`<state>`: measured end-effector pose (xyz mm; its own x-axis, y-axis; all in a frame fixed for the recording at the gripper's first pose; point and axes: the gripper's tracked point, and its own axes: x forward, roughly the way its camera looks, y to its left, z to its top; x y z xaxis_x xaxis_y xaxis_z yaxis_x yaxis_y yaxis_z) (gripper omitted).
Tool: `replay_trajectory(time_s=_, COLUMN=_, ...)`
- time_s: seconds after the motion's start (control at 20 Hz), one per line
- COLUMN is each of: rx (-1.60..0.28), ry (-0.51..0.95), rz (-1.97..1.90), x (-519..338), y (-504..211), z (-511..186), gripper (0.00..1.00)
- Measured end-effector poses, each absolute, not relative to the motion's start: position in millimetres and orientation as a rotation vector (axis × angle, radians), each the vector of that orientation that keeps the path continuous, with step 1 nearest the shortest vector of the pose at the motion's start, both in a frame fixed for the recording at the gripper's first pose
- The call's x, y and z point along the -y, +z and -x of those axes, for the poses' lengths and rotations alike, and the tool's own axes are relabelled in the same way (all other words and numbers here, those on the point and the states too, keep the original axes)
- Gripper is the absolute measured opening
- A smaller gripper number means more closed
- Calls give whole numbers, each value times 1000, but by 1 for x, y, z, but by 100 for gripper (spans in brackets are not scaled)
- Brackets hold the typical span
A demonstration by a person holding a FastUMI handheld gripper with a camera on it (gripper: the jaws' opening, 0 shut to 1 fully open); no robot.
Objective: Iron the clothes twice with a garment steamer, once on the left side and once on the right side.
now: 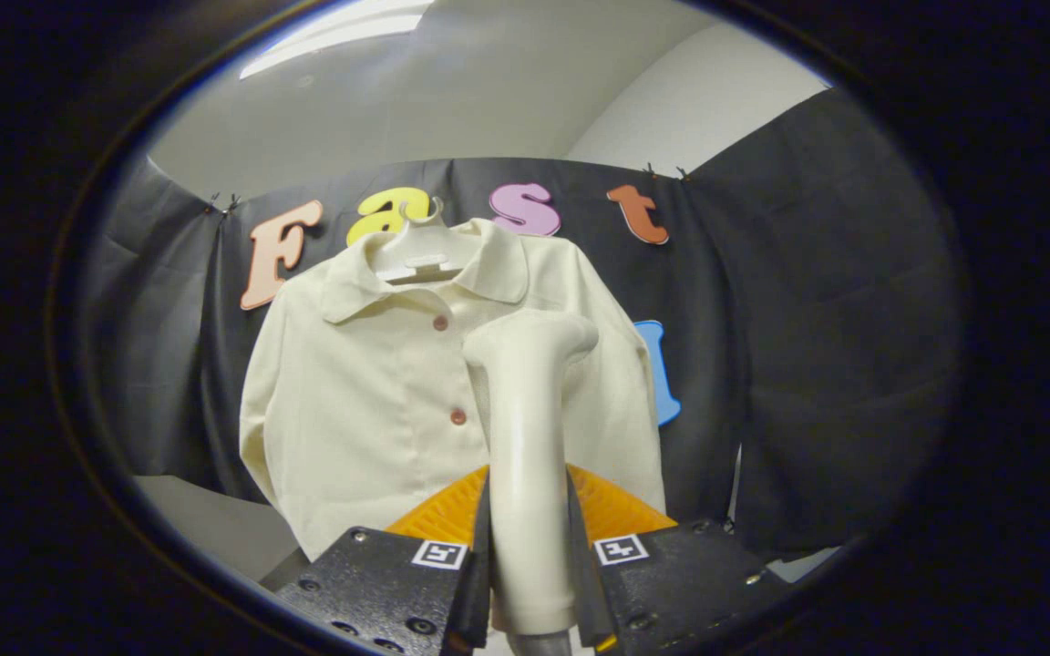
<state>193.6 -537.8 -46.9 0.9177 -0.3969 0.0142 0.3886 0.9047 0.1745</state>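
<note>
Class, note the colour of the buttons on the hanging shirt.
Reddish-pink buttons on the cream shirt, best seen in the gripper view.

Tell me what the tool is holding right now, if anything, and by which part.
The tool is shut on the garment steamer, gripping the lower part of its upright handle between both fingers. The steamer's head stands in front of the cream shirt on its hanger.

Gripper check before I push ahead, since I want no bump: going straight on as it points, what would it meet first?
The gripper, shut on the steamer, points at the cream shirt on its hanger. The steamer's head would probably touch the shirt's front first; depth is unclear.
</note>
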Motion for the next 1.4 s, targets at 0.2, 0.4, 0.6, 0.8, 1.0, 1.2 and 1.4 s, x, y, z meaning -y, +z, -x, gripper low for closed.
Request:
replay_trajectory(time_s=0.2, rx=23, ry=-395, rz=-190, x=538, y=-71, z=-208, gripper=35)
replay_trajectory(time_s=0.4, rx=-4, ry=-388, rz=-227, x=538, y=-95, z=-206, gripper=35)
replay_trajectory(time_s=0.6, rx=-59, ry=-396, rz=-205, x=538, y=-126, z=-197, gripper=35)
replay_trajectory(time_s=0.8, rx=-93, ry=-394, rz=-243, x=534, y=-151, z=-190, gripper=35)
replay_trajectory(time_s=1.0, rx=-116, ry=-391, rz=-264, x=531, y=-175, z=-181, gripper=34)
replay_trajectory(time_s=1.2, rx=-148, ry=-395, rz=-266, x=528, y=-197, z=-171, gripper=34)
replay_trajectory(time_s=1.4, rx=-180, ry=-401, rz=-269, x=526, y=-215, z=-161, gripper=34)
